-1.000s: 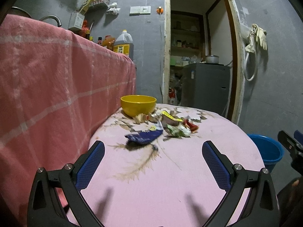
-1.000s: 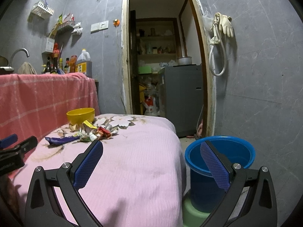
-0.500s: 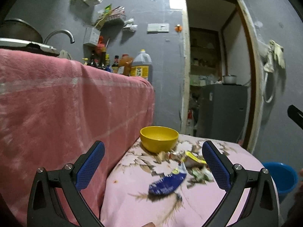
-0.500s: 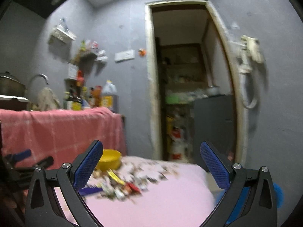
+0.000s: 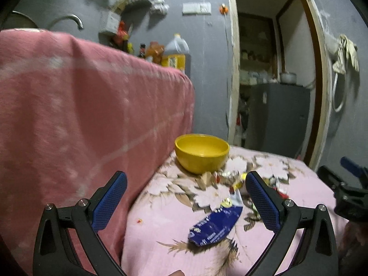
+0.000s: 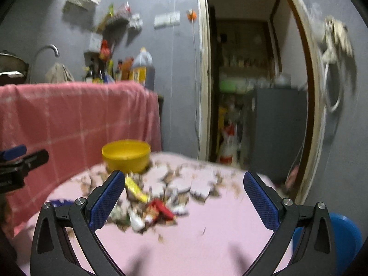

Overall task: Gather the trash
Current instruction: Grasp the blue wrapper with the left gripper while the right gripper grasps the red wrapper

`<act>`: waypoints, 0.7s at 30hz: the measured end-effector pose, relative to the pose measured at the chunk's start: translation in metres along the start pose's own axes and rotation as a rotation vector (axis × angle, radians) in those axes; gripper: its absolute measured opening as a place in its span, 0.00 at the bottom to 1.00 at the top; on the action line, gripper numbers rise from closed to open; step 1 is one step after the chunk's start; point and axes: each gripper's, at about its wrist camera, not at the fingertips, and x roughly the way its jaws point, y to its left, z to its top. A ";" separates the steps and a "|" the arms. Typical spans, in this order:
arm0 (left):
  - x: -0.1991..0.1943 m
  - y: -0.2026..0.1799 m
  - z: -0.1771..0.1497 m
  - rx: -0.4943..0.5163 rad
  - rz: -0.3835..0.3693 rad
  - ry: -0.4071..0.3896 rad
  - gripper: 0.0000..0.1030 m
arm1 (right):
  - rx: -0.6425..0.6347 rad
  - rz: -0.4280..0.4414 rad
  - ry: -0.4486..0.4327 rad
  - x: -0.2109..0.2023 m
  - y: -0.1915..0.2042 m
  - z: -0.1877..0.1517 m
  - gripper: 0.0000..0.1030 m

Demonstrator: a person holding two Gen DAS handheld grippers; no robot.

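Observation:
A blue snack wrapper (image 5: 216,226) lies on the pink flowered tablecloth (image 5: 161,230), just ahead of my left gripper (image 5: 184,200), which stands open and empty. Behind the wrapper is a heap of small wrappers (image 5: 232,179) and a yellow bowl (image 5: 202,153). In the right wrist view the same heap of wrappers (image 6: 149,209), red and yellow among them, lies between the fingers of my open right gripper (image 6: 184,200), with the yellow bowl (image 6: 126,155) beyond. A blue bucket (image 6: 345,241) shows at the lower right, off the table's edge. The view is blurred.
A pink checked cloth (image 5: 80,115) hangs over a counter to the left of the table, with bottles (image 5: 176,54) on top. An open doorway (image 6: 253,80) with a grey cabinet (image 6: 278,133) lies behind. The other gripper (image 5: 345,197) shows at the right edge.
Both grippers have dropped and come closer to the table after tilting up. The wrappers now lie nearer in both views. Both stay open.

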 end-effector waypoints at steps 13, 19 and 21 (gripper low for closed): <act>0.050 -0.010 -0.018 0.027 -0.092 0.291 0.77 | 0.018 0.071 0.261 0.054 -0.002 -0.011 0.75; 0.062 -0.015 -0.023 0.045 -0.163 0.381 0.58 | 0.011 0.115 0.379 0.076 0.002 -0.019 0.46; 0.070 -0.014 -0.027 0.036 -0.184 0.433 0.51 | 0.018 0.130 0.419 0.083 0.002 -0.022 0.45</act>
